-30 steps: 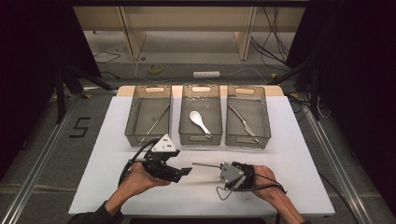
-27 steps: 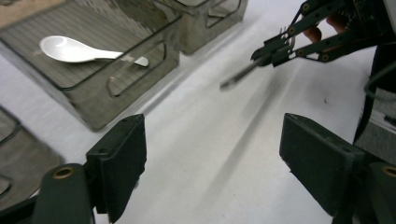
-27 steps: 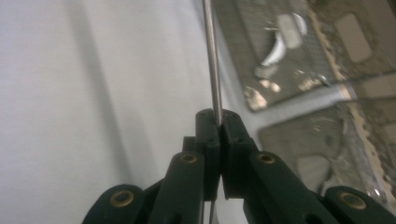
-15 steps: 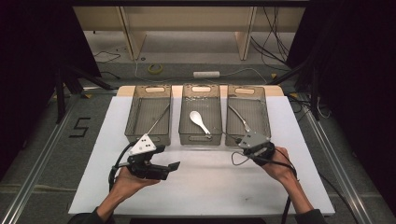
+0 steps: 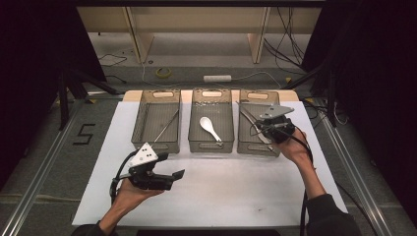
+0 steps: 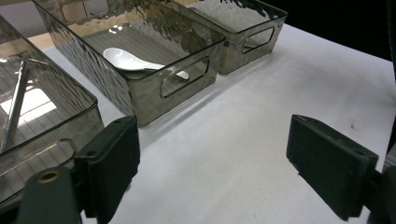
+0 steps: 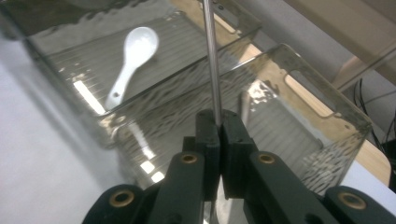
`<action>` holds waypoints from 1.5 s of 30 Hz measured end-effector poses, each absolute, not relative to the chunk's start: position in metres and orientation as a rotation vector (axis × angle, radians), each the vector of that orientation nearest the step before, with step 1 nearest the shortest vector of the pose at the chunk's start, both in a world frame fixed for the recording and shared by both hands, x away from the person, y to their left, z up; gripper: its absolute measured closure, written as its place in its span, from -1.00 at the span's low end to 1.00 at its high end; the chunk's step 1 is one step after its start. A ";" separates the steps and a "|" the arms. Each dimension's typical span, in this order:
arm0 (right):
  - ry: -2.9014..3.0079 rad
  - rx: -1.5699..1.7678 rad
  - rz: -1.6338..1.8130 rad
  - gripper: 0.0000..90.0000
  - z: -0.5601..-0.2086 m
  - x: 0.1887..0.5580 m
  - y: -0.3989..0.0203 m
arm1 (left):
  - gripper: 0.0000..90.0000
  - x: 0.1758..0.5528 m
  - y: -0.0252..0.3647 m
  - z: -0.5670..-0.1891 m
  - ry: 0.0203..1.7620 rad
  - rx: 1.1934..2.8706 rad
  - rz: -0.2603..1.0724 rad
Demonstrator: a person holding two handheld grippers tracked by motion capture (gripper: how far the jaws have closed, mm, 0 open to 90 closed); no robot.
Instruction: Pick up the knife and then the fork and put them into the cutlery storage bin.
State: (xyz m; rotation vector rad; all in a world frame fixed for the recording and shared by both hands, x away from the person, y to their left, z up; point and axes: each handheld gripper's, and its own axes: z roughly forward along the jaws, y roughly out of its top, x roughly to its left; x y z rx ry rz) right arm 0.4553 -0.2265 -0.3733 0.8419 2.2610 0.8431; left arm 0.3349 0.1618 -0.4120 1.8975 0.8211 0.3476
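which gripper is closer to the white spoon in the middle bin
Right. The right gripper hovers over the neighbouring right bin; the left gripper sits on the table's near side, farther from the white spoon.

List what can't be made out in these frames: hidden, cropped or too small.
- Metal rod clamped in the right claw: its far end is cut by the top edge of the right gripper view, so the kind of utensil is unclear.
- Right bin contents: high view, hand and claw cover most of it.
- Thin utensil in the left bin: too small in the high view; cropped by the left edge in the left gripper view.
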 end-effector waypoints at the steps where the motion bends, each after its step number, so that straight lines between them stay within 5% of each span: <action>1: 2.257 0.856 0.844 0.96 -0.372 0.460 -0.227 | -0.63 0.334 0.162 -0.412 0.822 1.894 0.354; 18: 2.216 1.144 0.874 0.95 -0.388 0.511 -0.234 | -0.65 0.330 0.171 -0.412 0.832 1.813 0.350; 45: 2.243 1.367 0.826 0.95 -0.417 0.531 -0.232 | -0.65 0.328 0.170 -0.414 0.820 1.818 0.370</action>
